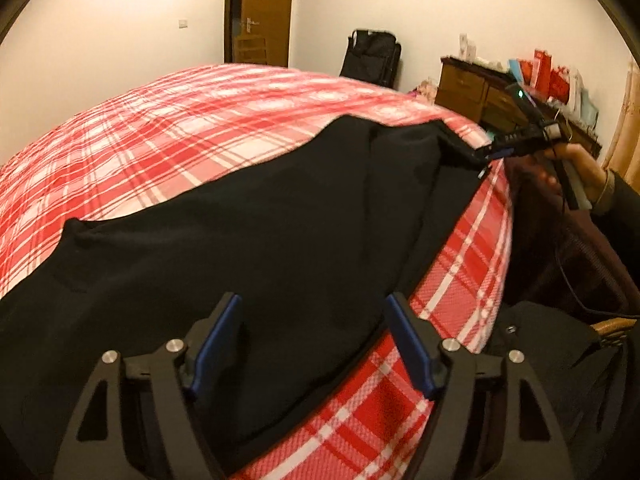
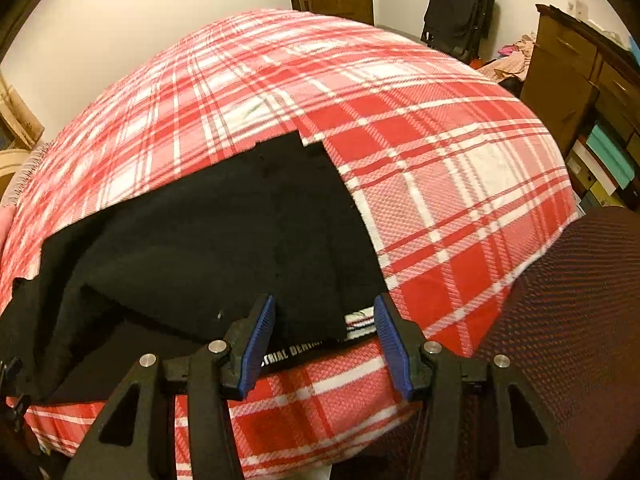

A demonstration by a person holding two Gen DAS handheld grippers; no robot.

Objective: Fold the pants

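Black pants (image 1: 248, 240) lie spread on a red and white plaid blanket (image 1: 168, 132) covering a bed. My left gripper (image 1: 314, 300) is open over the pants' near edge, its blue pads (image 1: 216, 344) apart and holding nothing. In the right wrist view the pants (image 2: 224, 236) look folded over, and a waistband with white lettering (image 2: 296, 354) lies between the fingers of my right gripper (image 2: 324, 304). Its jaws are open and not pressing the cloth. The left wrist view shows the right gripper (image 1: 482, 158) at the pants' far right corner, held by a hand (image 1: 580, 168).
The blanket's edge (image 2: 520, 264) drops off at the right, beside dark maroon fabric (image 2: 568, 300). A wooden dresser (image 1: 468, 88) with boxes on it and a black bag (image 1: 374, 56) stand against the back wall, next to a brown door (image 1: 262, 12).
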